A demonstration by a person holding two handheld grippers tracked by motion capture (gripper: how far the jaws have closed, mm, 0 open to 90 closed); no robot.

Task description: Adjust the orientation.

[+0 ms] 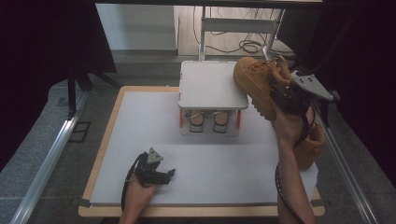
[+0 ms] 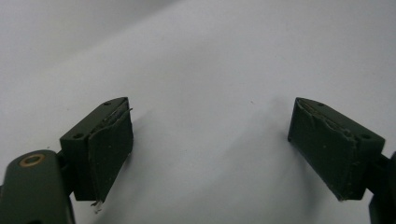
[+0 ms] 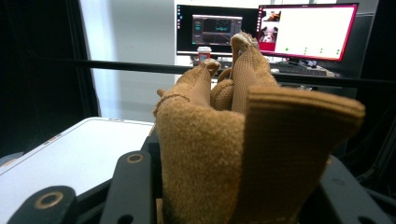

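Note:
My right gripper (image 1: 282, 93) holds a tan suede boot (image 1: 254, 79) in the air, just off the right edge of the white rack's top shelf (image 1: 208, 84). The boot hangs tilted, its sole turned down and left. In the right gripper view the boot's collar (image 3: 205, 140) is pinched between the jaws of my right gripper (image 3: 238, 191), with the rack top (image 3: 70, 154) low on the left. A second tan boot (image 1: 312, 144) stands on the table's right side, partly behind the forearm. My left gripper (image 1: 161, 176) (image 2: 210, 149) rests open on the white mat, nothing between its fingers.
A pair of pale shoes (image 1: 208, 120) sits on the rack's lower level. The white mat (image 1: 140, 126) covers the wooden table. Metal rails run along both sides of the table. Monitors (image 3: 303, 30) glow beyond the far edge.

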